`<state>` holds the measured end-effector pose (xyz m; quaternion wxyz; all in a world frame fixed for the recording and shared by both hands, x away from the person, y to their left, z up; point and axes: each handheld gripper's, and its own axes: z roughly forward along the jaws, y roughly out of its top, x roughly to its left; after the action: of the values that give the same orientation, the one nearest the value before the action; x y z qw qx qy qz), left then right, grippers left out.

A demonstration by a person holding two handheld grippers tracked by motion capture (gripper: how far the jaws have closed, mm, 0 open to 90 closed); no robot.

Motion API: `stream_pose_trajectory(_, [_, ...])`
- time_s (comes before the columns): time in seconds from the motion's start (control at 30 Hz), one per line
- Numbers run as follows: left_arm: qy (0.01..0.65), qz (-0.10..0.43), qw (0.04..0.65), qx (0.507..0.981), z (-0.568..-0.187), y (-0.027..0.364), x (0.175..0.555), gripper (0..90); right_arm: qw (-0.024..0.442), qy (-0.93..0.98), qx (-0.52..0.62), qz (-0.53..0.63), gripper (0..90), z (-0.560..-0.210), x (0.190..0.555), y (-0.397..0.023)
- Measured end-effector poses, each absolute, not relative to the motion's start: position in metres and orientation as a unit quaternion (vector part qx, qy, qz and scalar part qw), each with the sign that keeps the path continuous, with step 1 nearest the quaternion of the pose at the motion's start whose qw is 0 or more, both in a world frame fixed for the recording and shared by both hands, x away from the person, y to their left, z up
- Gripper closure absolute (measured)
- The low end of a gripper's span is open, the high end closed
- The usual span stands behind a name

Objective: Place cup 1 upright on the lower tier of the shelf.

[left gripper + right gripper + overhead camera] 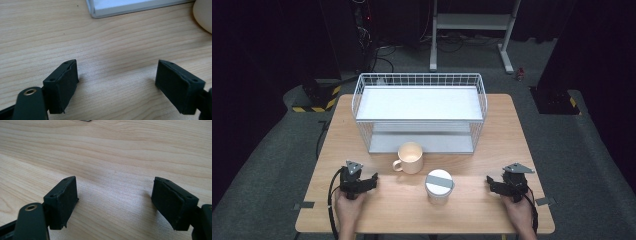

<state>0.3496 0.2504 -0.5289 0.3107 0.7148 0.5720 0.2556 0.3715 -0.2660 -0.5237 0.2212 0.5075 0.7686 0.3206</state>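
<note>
Standing before wire basket (pixel 419 80): empty cream mug (pixel 410 157), lidded white cup (pixel 439 186); left gripper (pixel 373 180), right gripper (pixel 490 182) both spread, holding nothing

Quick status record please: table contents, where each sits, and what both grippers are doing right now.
surface: wooden table
rack: white wire shelf rack, far half of table, both tiers bare
mug: cream mug, upright, handle toward the left, just in front of rack
cup: white lidded cup, upright, nearer the person than the mug, apart from it
left gripper: open, resting on table, holding nothing
right gripper: open, resting on table, holding nothing
</note>
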Motion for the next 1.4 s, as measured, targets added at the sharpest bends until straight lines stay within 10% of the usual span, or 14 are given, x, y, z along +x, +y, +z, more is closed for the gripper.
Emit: stream_pose_trajectory(1.4, [0.58,0.26,0.312,0.706,-0.529,0.251,0.349,21.5,0.204,0.766,0.469,0.388,18.4,-0.518,0.348,-0.258])
